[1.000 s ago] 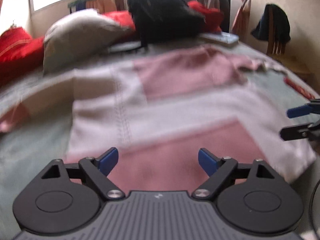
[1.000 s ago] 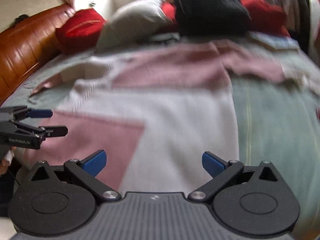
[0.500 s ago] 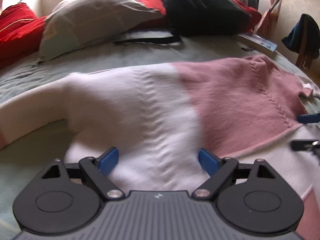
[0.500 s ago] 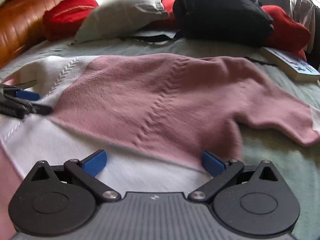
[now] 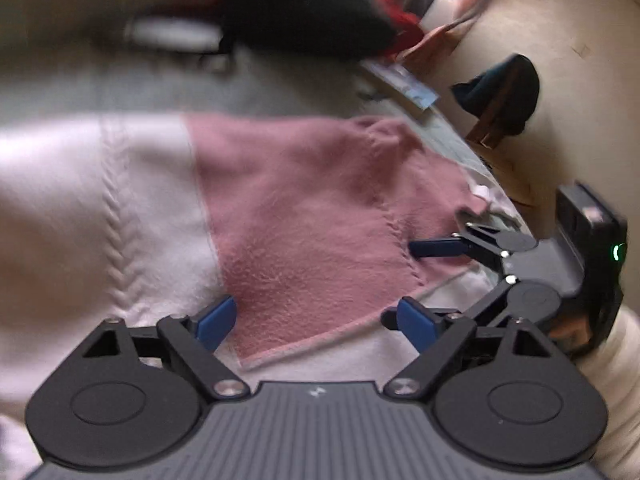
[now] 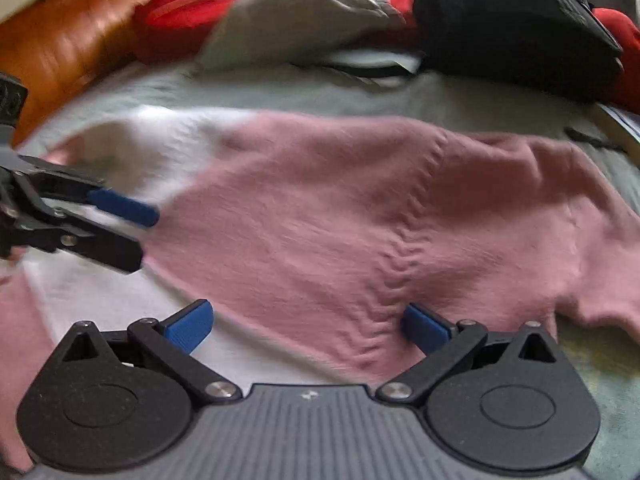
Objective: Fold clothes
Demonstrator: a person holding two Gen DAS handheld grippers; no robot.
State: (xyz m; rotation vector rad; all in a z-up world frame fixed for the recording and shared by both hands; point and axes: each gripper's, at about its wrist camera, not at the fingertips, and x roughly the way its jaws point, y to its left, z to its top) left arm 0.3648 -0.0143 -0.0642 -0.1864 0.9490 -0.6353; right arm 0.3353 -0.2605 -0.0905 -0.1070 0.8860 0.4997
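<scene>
Two claws are over a pink and white sweater (image 6: 320,208) that lies spread on a bed with a pale green cover (image 6: 248,88). Nearest in the left wrist view, the left claw (image 5: 316,318) has its blue fingers wide apart and holds nothing; between them lies the lower corner of the pink panel, with its light edge on the white part of the sweater. Just beside it, on its right, the right claw (image 5: 412,280) comes in from the side, also spread wide, with one blue finger above the pink cloth and the other close to the pink edge; whether they touch the cloth cannot be told. A cream sleeve (image 5: 612,364) of the person shows behind that tool. In the right wrist view the right claw (image 6: 308,326) is wide and empty over the pink panel, and a knitted cable line runs up between its fingers. The left claw (image 6: 132,236) enters from the left edge, near the place where white knit meets pink. Farther away, the pink part stretches to the right into a sleeve. At the far end of the bed rest a grey pillow (image 6: 304,12), red cushions (image 6: 188,4), a black bag (image 6: 512,20) and a brown headboard (image 6: 68,48). A book (image 5: 404,82) lies near the right border of the bed, and a chair with dark clothes (image 5: 500,96) stands by the wall.
</scene>
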